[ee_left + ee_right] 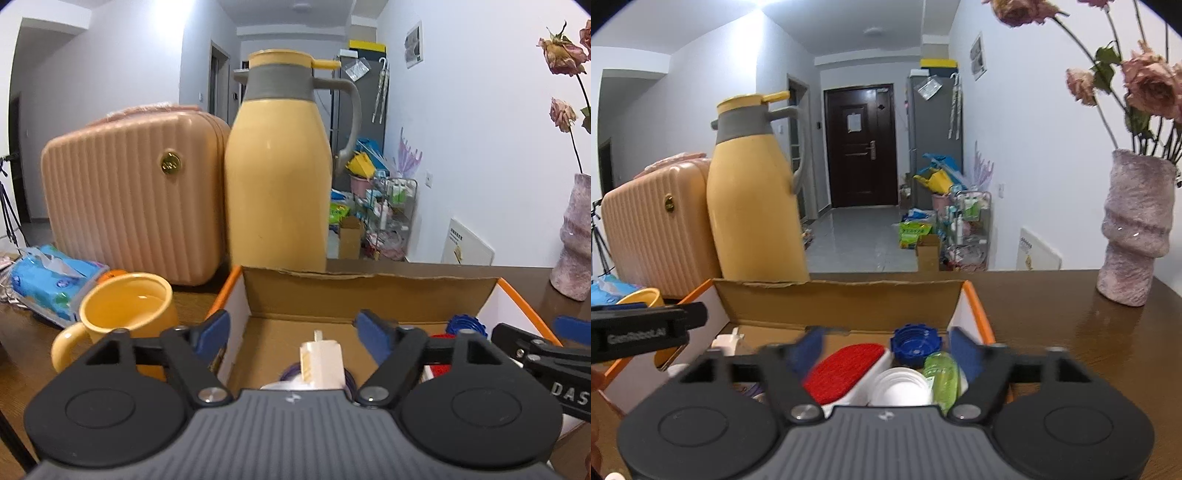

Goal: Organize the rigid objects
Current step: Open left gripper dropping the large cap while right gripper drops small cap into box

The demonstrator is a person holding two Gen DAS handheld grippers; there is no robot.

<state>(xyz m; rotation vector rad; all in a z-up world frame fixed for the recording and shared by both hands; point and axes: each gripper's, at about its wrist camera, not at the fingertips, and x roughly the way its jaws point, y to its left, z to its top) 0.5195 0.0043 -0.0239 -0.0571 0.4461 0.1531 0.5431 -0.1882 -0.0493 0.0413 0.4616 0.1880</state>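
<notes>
An open cardboard box [369, 295] with orange edges stands on the brown table. My left gripper [291, 328] hangs open over its left half. A white plug [320, 360] lies below and between the blue pads, touched by neither, on top of a purple ring [290, 371]. My right gripper [886, 345] is open over the box's right half. Beneath it lie a red-topped white brush [846, 369], a blue cap [916, 345], a white round lid [901, 387] and a green bottle [942, 376]. The two grippers sit side by side.
Behind the box stand a yellow thermos jug [277, 184] and a pink ribbed case [136, 199]. Left of the box are a yellow mug [125, 314] and a blue tissue pack [51, 280]. A pink vase [1134, 229] with dried roses stands at the right on the table [1071, 332].
</notes>
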